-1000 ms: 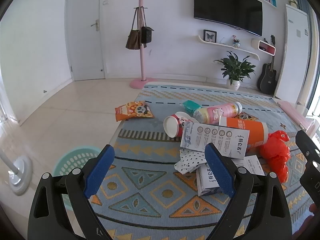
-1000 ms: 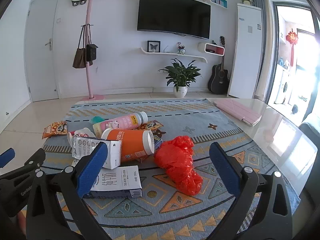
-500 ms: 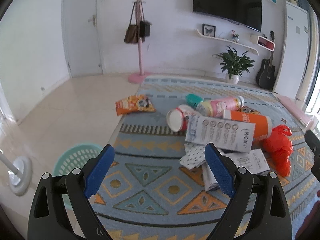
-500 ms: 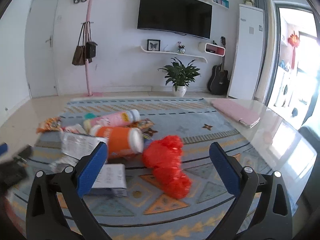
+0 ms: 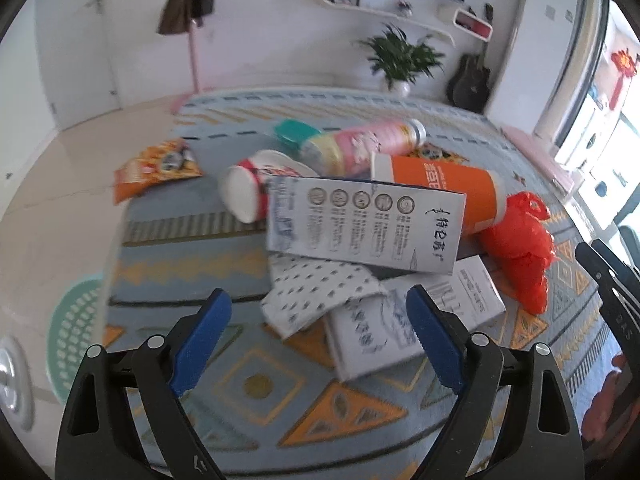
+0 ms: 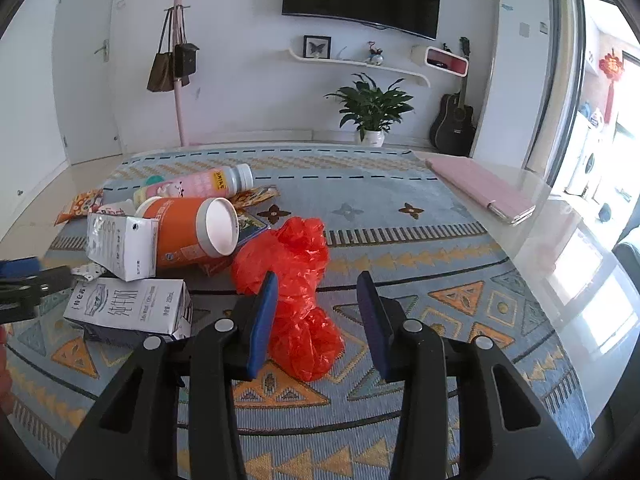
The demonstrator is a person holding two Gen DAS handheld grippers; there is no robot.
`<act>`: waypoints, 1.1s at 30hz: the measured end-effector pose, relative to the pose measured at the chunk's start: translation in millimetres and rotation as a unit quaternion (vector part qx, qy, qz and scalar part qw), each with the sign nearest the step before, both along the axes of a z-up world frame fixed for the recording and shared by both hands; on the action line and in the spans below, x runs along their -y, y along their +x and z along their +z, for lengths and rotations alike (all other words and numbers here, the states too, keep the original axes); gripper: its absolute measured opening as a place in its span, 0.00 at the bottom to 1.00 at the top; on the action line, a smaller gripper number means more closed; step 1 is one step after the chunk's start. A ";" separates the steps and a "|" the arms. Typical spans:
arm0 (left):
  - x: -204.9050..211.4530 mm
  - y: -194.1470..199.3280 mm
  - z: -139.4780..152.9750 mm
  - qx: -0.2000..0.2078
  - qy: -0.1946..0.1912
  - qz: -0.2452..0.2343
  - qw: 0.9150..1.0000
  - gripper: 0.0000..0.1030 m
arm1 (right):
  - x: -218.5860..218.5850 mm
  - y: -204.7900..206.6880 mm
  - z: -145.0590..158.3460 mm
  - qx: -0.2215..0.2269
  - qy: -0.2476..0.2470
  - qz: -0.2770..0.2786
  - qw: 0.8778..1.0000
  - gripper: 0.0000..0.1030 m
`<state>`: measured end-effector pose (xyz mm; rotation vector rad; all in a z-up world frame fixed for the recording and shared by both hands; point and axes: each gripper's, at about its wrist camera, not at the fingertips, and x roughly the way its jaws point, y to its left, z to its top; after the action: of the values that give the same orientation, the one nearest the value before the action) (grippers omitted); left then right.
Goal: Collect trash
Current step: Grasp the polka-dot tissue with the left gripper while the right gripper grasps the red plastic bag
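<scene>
My left gripper (image 5: 316,332), jaws wide apart, hangs above the spotted wrapper (image 5: 316,300) and flat carton (image 5: 412,324). My right gripper (image 6: 316,320), jaws half closed and empty, straddles the red bag (image 6: 296,280) (its length running straight ahead), so right is nearer.

Bright daylight, fisheye warp, left-view blur

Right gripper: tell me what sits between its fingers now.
In the right wrist view, the red plastic bag lies between the half-closed fingers of the right gripper; contact with either pad is unclear.
</scene>
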<state>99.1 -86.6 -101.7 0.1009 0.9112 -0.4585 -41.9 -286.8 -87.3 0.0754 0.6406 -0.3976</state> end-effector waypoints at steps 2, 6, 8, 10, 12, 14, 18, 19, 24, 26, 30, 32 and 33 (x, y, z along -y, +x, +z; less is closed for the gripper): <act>2.0 8.4 -4.6 -0.009 -0.001 0.001 1.000 0.79 | 0.7 4.0 -2.3 -0.007 0.002 0.008 1.000 0.37; -6.8 25.9 -17.7 -0.054 -0.029 0.008 0.998 0.69 | 3.0 10.6 -6.3 -0.016 -0.003 0.012 1.000 0.40; -12.6 31.3 -23.0 -0.077 -0.042 0.007 0.996 0.66 | 4.3 13.7 -8.8 -0.018 -0.001 0.011 1.000 0.42; -18.2 32.5 -26.6 -0.085 -0.051 0.006 0.995 0.63 | 3.8 16.6 -11.1 -0.019 0.004 0.013 1.000 0.43; -28.5 35.4 -26.4 -0.088 -0.061 0.012 0.994 0.58 | 2.3 18.8 -12.0 -0.021 0.001 0.013 1.000 0.43; -34.9 37.2 -26.3 -0.084 -0.060 0.019 0.994 0.56 | 1.2 19.3 -11.7 -0.021 0.001 0.014 1.000 0.44; -42.0 39.6 -22.1 -0.077 -0.066 0.027 0.994 0.50 | 1.1 18.4 -9.8 -0.019 -0.006 0.013 1.000 0.46; -41.4 41.4 -21.0 -0.076 -0.067 0.026 0.994 0.50 | 1.9 18.4 -9.4 -0.017 -0.006 0.013 1.000 0.47; -27.5 53.0 -22.8 -0.063 -0.052 0.026 0.996 0.54 | 5.3 24.7 -7.9 -0.017 -0.016 0.015 1.000 0.50; -26.4 54.7 -20.5 -0.059 -0.057 0.027 0.996 0.58 | 8.2 27.5 -6.3 -0.016 -0.015 0.018 1.000 0.52; -30.0 56.2 -16.0 -0.049 -0.073 0.029 0.996 0.62 | 9.8 32.2 -5.8 -0.015 -0.020 0.019 1.000 0.56; -34.3 57.7 -19.5 -0.060 -0.082 0.033 0.994 0.62 | 9.6 33.7 -6.7 -0.015 -0.019 0.022 0.999 0.57; -36.0 58.5 -20.8 -0.065 -0.085 0.033 0.994 0.64 | 9.9 34.6 -7.3 -0.015 -0.018 0.022 0.999 0.59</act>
<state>157.6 -50.6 -122.5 -0.1147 0.9969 -0.4828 -7.3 -296.7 -94.7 0.0207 0.6642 -0.3677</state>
